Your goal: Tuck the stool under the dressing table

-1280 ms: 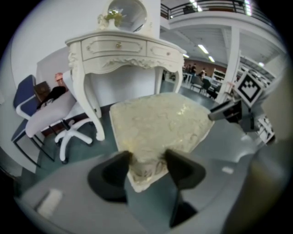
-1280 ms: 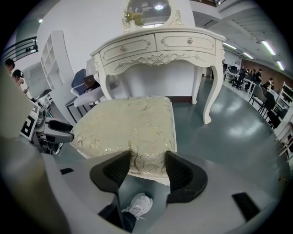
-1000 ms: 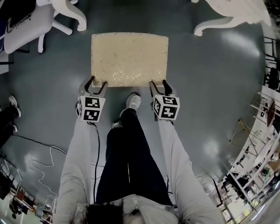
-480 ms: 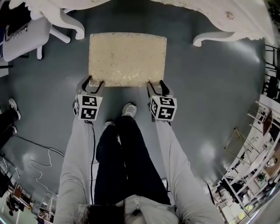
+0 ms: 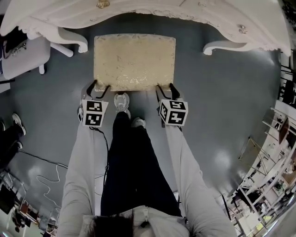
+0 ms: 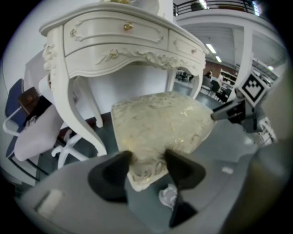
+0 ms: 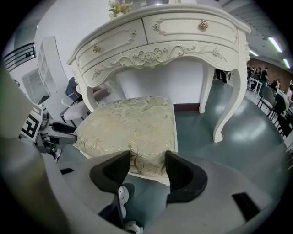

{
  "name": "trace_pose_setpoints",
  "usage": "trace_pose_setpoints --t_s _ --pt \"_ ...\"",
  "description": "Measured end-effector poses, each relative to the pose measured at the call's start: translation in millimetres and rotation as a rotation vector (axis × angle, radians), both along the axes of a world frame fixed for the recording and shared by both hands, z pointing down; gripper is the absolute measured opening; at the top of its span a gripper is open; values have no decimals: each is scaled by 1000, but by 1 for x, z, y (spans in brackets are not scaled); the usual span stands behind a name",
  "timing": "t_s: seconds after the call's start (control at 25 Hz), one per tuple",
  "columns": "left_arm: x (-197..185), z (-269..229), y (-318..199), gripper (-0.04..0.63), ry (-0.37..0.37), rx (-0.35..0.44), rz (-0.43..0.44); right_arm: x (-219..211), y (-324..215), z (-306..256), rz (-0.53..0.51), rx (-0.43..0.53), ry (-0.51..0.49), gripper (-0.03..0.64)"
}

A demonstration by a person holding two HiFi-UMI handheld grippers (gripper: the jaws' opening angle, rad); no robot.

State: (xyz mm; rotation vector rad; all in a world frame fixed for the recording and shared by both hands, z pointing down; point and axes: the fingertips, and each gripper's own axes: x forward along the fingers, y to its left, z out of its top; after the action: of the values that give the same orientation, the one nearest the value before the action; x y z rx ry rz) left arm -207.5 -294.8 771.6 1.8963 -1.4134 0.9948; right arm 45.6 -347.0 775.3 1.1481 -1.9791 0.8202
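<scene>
Grey floor (image 5: 222, 92), dressing table (image 5: 185, 14) at 12 o'clock. Stool (image 5: 134, 60) far end between its legs. Left hand-held gripper (image 5: 101, 87), right hand-held gripper (image 5: 165, 88) each clamped on near cushion corner. Push straight, both sides even, avoid legs.

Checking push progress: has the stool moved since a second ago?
Yes. The stool has slid forward toward the dressing table; its far edge now sits between the front legs.
</scene>
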Motion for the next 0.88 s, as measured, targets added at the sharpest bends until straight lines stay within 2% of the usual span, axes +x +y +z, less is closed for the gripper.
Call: trace_pose_setpoints --t_s 0.56,0.88 --pt "-22 2 -89 265 29 20 43 -19 -81 1 66 33 9 235" --pt "-20 -7 -127 265 35 69 44 -17 -116 -5 86 52 13 235"
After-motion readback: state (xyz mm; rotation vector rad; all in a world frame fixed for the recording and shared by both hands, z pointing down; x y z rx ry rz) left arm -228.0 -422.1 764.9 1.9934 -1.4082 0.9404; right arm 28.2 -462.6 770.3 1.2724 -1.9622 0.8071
